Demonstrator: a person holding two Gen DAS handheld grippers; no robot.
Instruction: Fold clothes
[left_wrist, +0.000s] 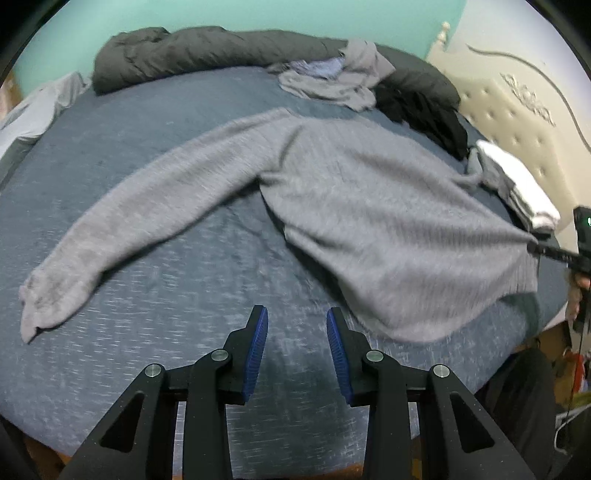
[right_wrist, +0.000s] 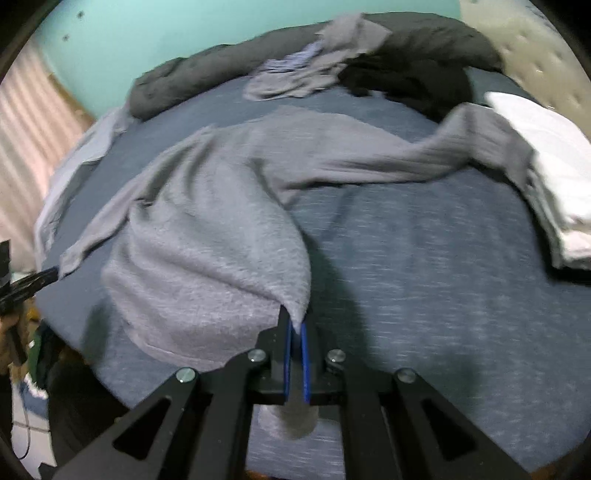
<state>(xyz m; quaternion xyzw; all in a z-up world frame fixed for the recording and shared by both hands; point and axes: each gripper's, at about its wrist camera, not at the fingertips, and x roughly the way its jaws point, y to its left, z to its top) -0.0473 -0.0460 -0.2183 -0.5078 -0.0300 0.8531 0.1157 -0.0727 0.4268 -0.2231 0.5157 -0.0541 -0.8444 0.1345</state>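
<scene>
The grey sweater (left_wrist: 369, 206) is lying spread on the bed (left_wrist: 166, 295), one sleeve stretched out. The right gripper (right_wrist: 295, 332) is pinching its hem corner, jaws clamped on the knit and lifting it, probably to straighten the body before a fold. The left gripper (left_wrist: 297, 332) is hovering with jaws parted and empty over bare sheet; next it is needing the other hem corner. No readable writing is showing.

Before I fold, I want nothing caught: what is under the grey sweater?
Around the grey sweater, only the blue bedsheet shows. Its far sleeve lies over the white folded pile. Anything beneath the body is covered.
</scene>
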